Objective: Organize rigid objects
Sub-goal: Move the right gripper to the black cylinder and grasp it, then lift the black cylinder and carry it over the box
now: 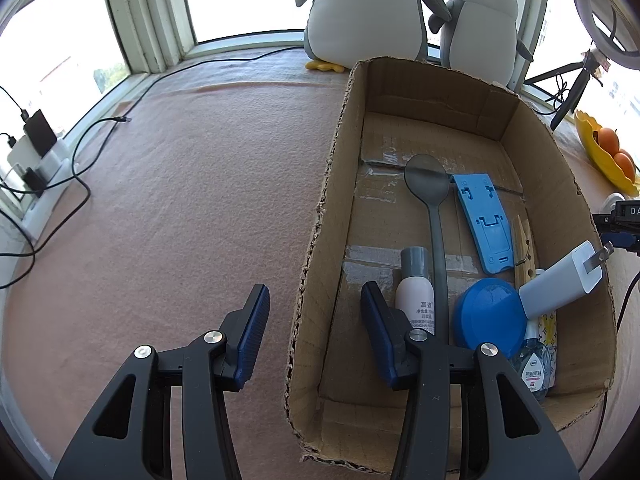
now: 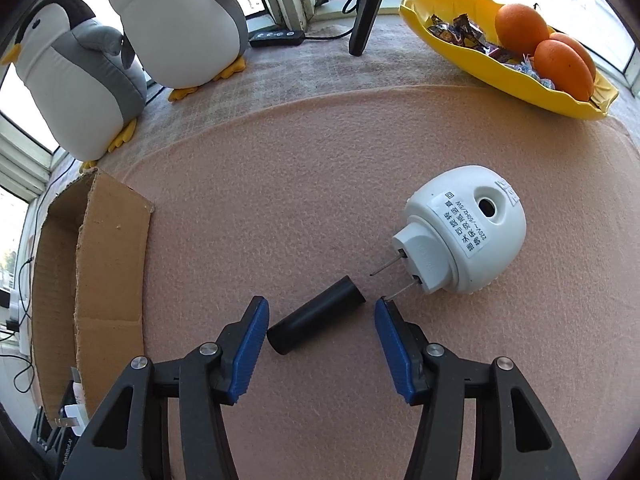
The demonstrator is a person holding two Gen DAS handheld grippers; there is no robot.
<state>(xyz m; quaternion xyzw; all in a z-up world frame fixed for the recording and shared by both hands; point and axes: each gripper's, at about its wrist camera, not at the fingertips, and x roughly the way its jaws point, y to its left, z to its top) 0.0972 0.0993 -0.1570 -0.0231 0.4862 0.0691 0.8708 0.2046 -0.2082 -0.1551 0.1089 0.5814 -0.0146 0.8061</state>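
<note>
Cardboard box near wall hidden by left gripper, 2 penguins cropped

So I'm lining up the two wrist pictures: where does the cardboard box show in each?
Left wrist: the cardboard box fills the right half, open side up, with items inside.
Right wrist: the same cardboard box sits at the left edge, seen from outside its end.
Shared landmark: the two plush penguins stand just beyond the box's far end in both views.
</note>
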